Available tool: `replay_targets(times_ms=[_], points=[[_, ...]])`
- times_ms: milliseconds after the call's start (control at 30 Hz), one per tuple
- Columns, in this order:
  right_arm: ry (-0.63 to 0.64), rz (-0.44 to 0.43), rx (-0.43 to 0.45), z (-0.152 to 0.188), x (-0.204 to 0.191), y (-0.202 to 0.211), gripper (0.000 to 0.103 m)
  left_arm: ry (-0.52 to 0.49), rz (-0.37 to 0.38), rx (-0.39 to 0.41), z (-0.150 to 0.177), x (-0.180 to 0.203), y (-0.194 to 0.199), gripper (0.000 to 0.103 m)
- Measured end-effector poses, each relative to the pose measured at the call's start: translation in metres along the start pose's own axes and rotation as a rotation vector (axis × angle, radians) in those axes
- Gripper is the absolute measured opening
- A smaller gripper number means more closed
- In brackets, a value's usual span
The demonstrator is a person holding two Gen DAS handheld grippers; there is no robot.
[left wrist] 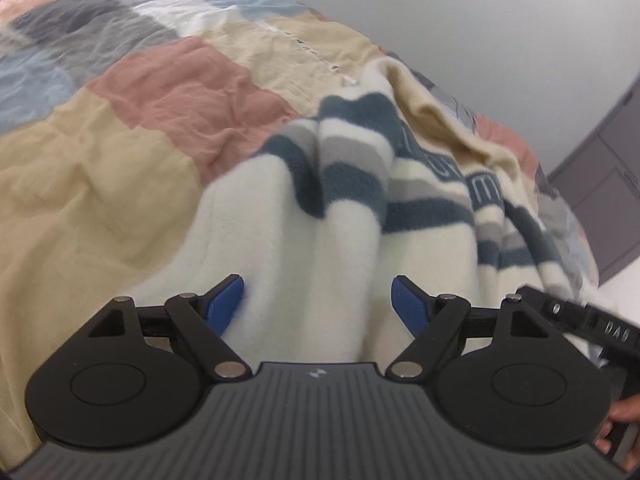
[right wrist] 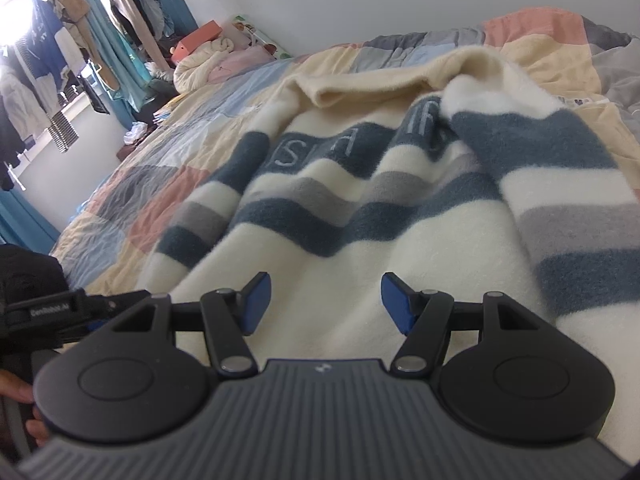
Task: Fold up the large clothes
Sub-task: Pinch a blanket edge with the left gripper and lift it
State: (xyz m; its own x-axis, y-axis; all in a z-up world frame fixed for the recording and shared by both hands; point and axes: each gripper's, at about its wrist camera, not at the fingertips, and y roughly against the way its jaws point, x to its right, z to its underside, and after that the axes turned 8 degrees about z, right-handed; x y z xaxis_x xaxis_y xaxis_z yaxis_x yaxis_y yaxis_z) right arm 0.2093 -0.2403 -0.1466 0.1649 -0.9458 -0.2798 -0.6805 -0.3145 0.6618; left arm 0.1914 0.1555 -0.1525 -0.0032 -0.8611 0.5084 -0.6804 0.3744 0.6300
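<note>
1. The left gripper (left wrist: pixel 318 304) stands with its blue pads wide apart over the white lower part of the sweater (left wrist: pixel 360 216); nothing is pinched between them, and the fabric lies under the gap, not clamped.
2. The right gripper (right wrist: pixel 326 300) is also parted, somewhat less widely, and hovers over the same garment's white hem area (right wrist: pixel 320 280) with no cloth caught in its pads.
3. Each tool shows at the edge of the other's view, so the two work close side by side at the near end of the garment.
4. The sweater is spread on the patchwork quilt (right wrist: pixel 152 208) of the bed, with its cream collar (right wrist: pixel 360 84) at the far end and one striped sleeve (right wrist: pixel 560 200) laid across the body.
5. Judged by its fuzzy pile and soft rolls, it should be light, limp and thick; it will sag and bunch, not slip. A hem corner or a side seam looks the best hold, taken deep enough to catch both layers.
6. Count: one sweater, two grippers, one quilt, and one sleeve plainly seen from the right wrist view.
</note>
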Motion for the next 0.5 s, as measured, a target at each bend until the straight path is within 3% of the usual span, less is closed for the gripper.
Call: replay_targets(times_ms=[100, 167, 233, 333, 500], points=[[0.007, 0.004, 0.004, 0.000, -0.001, 0.000, 0.065, -0.046, -0.002, -0.001, 0.002, 0.006, -0.003, 0.077], [0.003, 0.016, -0.003, 0.001, 0.000, -0.002, 0.065, -0.093, -0.070, -0.018, 0.004, 0.011, -0.010, 0.057], [-0.039, 0.017, -0.019, 0.002, 0.004, -0.004, 0.065, -0.104, -0.104, -0.031, 0.004, 0.010, -0.013, 0.023], [-0.107, -0.034, -0.034, 0.004, 0.008, -0.003, 0.065, -0.075, -0.087, -0.004, -0.001, 0.003, -0.003, 0.014], [-0.107, -0.031, -0.008, 0.004, 0.007, 0.002, 0.064, -0.011, -0.070, 0.081, -0.039, -0.016, 0.032, 0.012]])
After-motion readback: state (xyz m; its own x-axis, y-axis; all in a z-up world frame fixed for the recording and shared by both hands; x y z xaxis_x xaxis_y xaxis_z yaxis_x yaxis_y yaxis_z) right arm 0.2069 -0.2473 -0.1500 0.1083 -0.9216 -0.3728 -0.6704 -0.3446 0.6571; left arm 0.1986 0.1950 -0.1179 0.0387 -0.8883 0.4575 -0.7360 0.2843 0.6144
